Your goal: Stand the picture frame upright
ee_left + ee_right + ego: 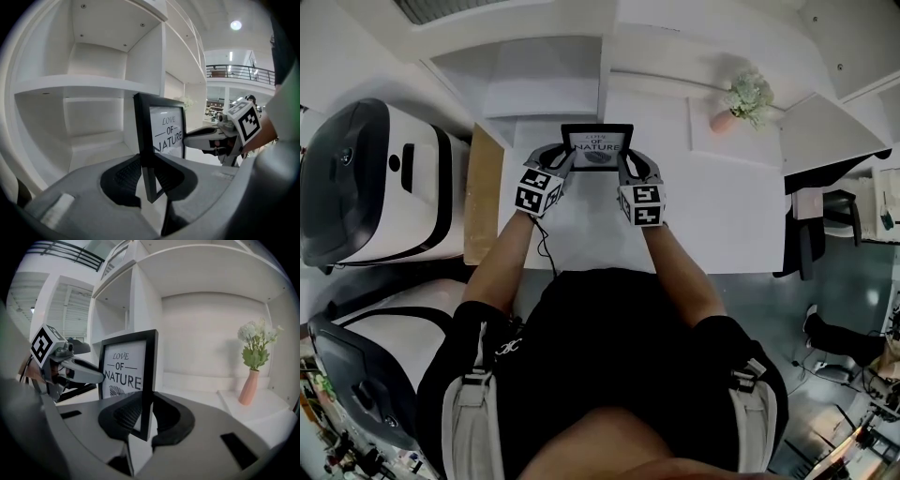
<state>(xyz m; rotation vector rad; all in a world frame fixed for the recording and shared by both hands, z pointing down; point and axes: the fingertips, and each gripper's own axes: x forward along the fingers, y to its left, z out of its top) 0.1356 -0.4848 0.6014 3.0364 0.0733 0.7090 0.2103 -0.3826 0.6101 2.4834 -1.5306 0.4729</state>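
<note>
The picture frame [597,147] stands up straight at the back of the white table [712,220], just in front of the white shelves [544,84]. Its front faces the person. The frame is black, and the white picture inside says "LOVE OF NATURE" with a small leaf under the words.

The person holds it from both sides. The left tool [566,159] is closed on the frame's left edge. In the left gripper view the thin black edge sits tight between the two dark pads. The right tool [624,163] is closed on the frame's right edge in the same way, and the right gripper view shows its pads pressed on that edge. Each tool can be seen from the other one's camera, on the far side of the frame.

Whether the bottom of the frame touches the table cannot be told.

A pink vase [249,386] with pale flowers [257,344] stands on the table to the right, well apart from the frame. A big white and black machine [375,178] sits off to the left of the table.
</note>
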